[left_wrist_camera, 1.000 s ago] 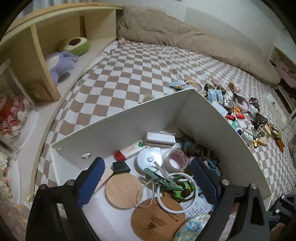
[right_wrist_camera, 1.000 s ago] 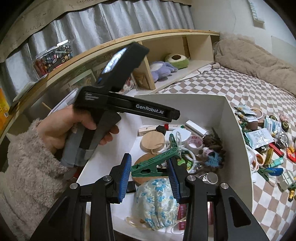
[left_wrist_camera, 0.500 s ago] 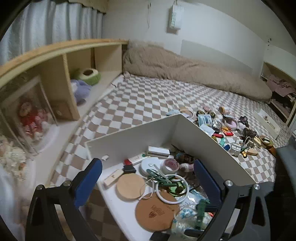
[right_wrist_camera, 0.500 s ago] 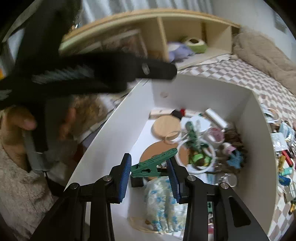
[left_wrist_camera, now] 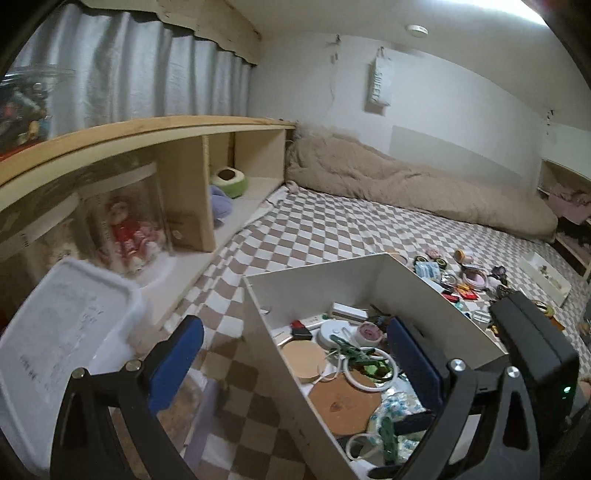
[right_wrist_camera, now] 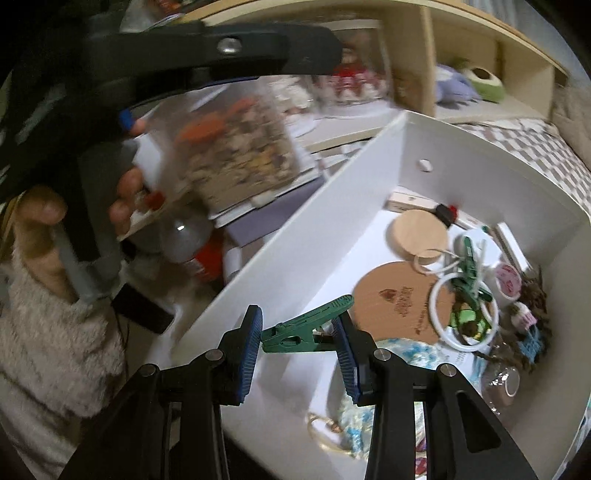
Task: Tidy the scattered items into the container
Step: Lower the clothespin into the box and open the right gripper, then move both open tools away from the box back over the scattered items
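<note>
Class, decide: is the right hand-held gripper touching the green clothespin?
Touching. The right wrist view shows the green clothespin clamped crosswise in the right hand-held gripper, both blue pads pressed against its ends, above the white box.

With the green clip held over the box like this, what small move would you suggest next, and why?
Probably open the right gripper: its fingers clamp the green clip just inside the near wall of the white box, so the clip should drop in beside the floral pouch.

White walls (left_wrist_camera: 461,99), grey curtains (left_wrist_camera: 122,85) above a long wooden shelf unit (left_wrist_camera: 184,147). Brown-and-white checkered bedsheet (left_wrist_camera: 325,229); rumpled beige duvet (left_wrist_camera: 406,184) against the wall. Round ceiling light (left_wrist_camera: 416,28).
</note>
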The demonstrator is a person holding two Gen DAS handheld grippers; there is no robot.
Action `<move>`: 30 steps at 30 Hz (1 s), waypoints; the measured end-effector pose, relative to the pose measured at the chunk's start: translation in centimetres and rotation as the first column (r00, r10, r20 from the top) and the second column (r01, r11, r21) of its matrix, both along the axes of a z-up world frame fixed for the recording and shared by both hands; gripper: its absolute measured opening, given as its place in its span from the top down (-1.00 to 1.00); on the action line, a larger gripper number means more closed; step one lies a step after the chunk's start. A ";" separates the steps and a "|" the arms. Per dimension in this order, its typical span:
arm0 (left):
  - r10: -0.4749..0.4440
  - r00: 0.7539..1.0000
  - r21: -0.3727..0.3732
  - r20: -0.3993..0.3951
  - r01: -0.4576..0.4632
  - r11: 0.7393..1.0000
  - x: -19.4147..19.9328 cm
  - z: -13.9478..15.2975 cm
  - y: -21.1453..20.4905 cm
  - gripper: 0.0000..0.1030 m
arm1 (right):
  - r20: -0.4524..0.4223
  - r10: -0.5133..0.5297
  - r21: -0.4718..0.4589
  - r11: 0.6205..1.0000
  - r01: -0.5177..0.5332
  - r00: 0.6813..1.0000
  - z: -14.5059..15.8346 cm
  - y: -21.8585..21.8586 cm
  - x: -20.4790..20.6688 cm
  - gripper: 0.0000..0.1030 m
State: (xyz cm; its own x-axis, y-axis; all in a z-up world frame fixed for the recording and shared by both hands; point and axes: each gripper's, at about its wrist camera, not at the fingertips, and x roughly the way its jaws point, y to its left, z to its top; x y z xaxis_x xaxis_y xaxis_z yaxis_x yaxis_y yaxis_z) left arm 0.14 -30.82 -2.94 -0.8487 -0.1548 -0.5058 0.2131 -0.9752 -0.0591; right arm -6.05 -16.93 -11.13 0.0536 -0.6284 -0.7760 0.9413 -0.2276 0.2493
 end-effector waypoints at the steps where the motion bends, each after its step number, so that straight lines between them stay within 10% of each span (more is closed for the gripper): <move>1: 0.003 1.000 -0.001 -0.004 -0.003 1.000 0.3 0.0 0.1 -0.95 | 0.000 0.017 -0.005 1.000 -0.017 1.000 0.1 0.2 0.3 0.23; 7: 0.018 0.999 -0.015 -0.038 -0.018 1.000 1.9 0.8 0.7 -0.95 | -0.023 0.056 -0.039 0.998 -0.057 0.998 1.2 1.0 1.7 0.22; 11: 0.027 0.999 -0.034 -0.044 -0.028 0.999 2.3 1.2 1.1 -0.96 | -0.023 0.032 -0.071 0.997 -0.034 0.999 1.7 1.2 1.5 -0.23; 30: 0.023 0.999 -0.036 -0.036 -0.024 0.999 3.4 2.2 3.3 -0.97 | -0.023 -0.133 -0.153 0.980 0.128 0.991 3.2 4.8 0.1 -0.24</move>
State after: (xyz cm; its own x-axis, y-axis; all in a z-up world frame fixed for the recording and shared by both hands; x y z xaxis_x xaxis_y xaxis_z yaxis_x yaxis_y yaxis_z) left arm 3.53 -27.52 -0.78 -0.8617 -0.1927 -0.4694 0.2346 -0.9716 -0.0318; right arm -5.99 -12.17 -7.89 -0.0608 -0.7382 -0.6718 0.9144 -0.3111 0.2591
